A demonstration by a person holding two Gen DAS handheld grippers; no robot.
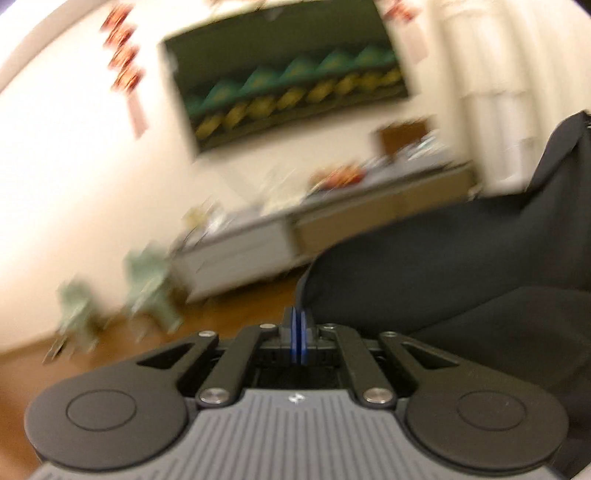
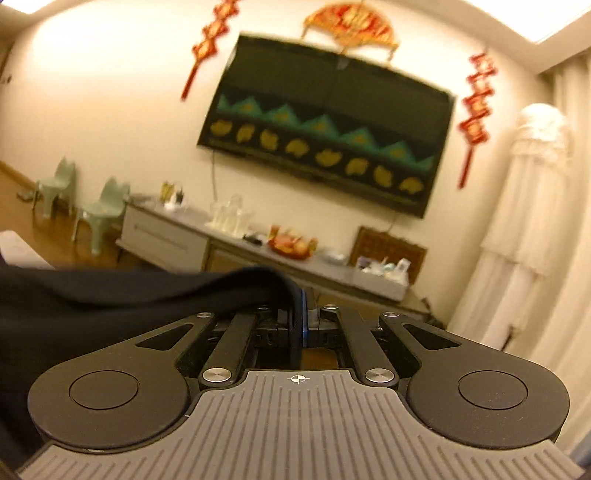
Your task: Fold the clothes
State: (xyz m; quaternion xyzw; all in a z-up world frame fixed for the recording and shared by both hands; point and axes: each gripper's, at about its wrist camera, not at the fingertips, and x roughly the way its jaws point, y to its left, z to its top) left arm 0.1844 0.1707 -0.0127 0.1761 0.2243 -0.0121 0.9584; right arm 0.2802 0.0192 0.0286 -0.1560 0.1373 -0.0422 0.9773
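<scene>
- Two grippers we hold up facing the TV wall.
- Left gripper fingers clenched on dark garment, draping rightward.
- Right gripper fingers pinch the same cloth, hanging left.

Warm dim indoor light; left view motion-blurred; fisheye edges bowed.

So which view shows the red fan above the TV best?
The right wrist view: the fan shows whole above the TV. The left wrist view is blurred, and its top edge cuts the fan off.
</scene>
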